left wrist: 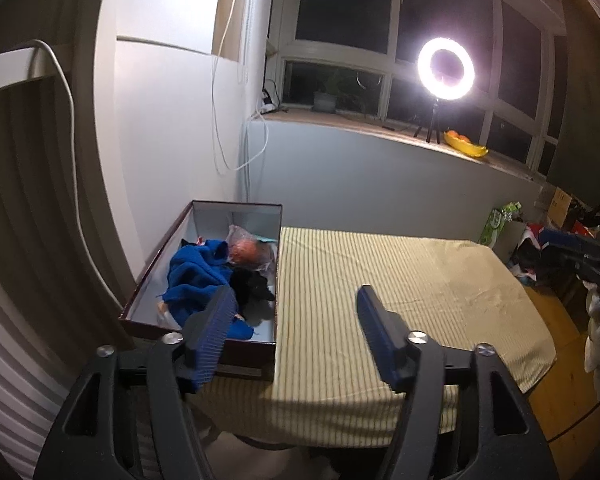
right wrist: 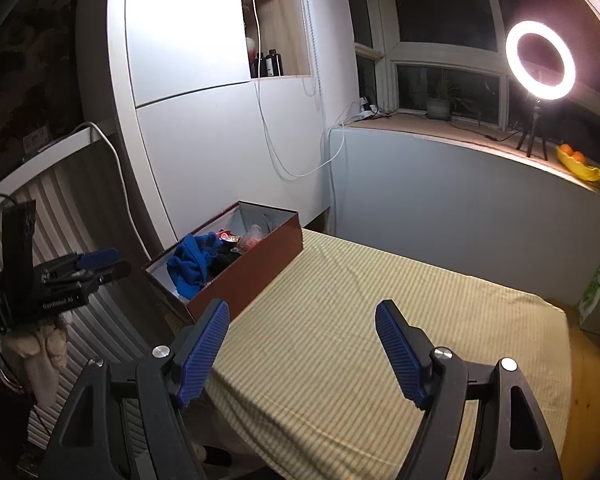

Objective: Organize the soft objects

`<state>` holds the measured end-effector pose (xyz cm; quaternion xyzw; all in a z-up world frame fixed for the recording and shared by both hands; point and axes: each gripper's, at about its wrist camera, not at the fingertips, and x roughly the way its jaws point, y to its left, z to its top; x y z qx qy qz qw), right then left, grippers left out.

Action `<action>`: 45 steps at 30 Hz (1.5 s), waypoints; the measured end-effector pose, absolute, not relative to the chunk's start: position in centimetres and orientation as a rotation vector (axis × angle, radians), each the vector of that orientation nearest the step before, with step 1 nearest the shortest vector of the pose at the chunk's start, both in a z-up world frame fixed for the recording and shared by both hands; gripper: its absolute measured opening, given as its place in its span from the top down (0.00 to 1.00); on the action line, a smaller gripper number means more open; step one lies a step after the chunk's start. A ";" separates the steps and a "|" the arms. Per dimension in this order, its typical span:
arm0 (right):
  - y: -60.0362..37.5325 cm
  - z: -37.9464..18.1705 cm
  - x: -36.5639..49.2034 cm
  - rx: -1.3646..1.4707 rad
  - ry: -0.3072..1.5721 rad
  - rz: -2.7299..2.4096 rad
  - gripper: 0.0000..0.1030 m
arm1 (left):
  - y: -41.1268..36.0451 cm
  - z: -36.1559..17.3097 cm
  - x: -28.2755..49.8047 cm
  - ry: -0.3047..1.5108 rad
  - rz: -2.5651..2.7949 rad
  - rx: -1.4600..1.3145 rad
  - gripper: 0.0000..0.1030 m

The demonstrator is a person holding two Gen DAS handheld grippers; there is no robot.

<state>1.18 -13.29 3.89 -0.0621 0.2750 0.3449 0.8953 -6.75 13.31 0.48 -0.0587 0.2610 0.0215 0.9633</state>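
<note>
Now both grippers' jaws wide apart, empty; blue cloth [left wrist: 198,270] in box [left wrist: 148,276].

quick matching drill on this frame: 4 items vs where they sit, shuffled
Items:
1. blue cloth
2. ring light
3. yellow dish
4. box

Places:
A. on a tripod on the sill
B. left edge of the striped table
C. inside the box
D. on the sill, right of the tripod

Pairs: 1-C, 2-A, 3-D, 4-B
</note>
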 end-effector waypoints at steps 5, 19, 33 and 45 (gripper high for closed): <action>-13.8 3.3 0.2 -0.097 0.571 0.712 0.25 | 12.5 0.0 -8.6 0.480 0.075 -0.121 0.35; -15.6 -1.3 -2.9 -0.013 0.476 0.642 0.12 | 9.8 -0.8 -13.8 0.298 0.188 -0.108 0.28; -15.3 -1.6 -3.9 -0.066 0.414 0.585 0.12 | 8.4 -1.0 -13.8 0.284 0.229 -0.107 0.21; -15.3 -2.2 -4.0 -0.061 0.422 0.598 0.12 | 7.6 -1.0 -13.9 0.286 0.238 -0.091 0.21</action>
